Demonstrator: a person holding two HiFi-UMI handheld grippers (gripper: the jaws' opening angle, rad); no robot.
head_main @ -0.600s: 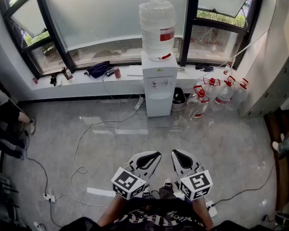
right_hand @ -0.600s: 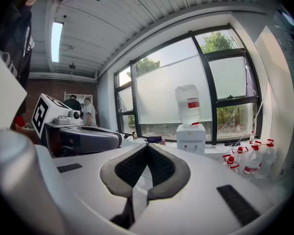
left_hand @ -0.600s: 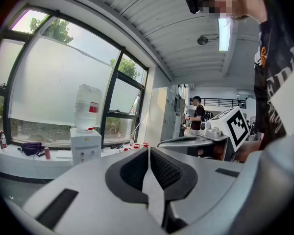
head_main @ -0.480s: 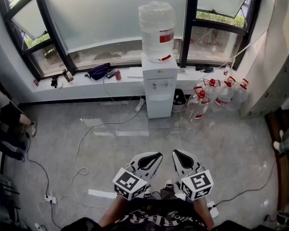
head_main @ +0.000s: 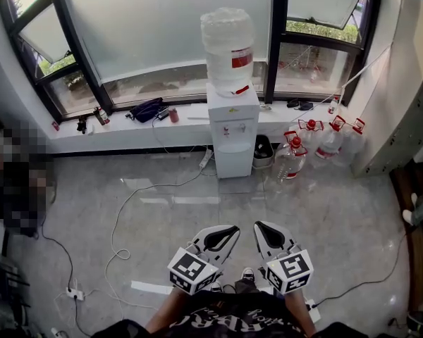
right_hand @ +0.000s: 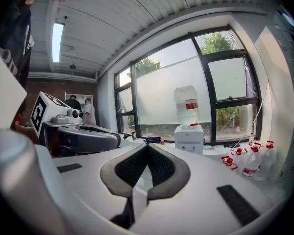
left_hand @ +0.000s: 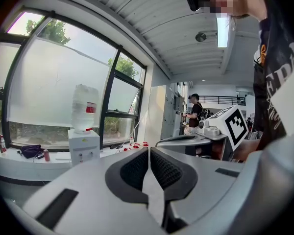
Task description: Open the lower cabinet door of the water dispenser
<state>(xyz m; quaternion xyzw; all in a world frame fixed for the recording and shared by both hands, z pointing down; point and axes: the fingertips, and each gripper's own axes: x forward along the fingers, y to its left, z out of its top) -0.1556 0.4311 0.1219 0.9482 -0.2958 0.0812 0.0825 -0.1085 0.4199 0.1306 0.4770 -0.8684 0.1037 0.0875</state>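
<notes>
Facing the water dispenser from well back, left tool and right tool, jaws together, empty.

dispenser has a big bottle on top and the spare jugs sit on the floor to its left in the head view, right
Wrong side: the head view shows the spare jugs on the floor to the right of the dispenser. The big bottle is on top.

Bare floor lies open up to the water dispenser, with a loose cable trailing on its left and water jugs crowding its right.
</notes>
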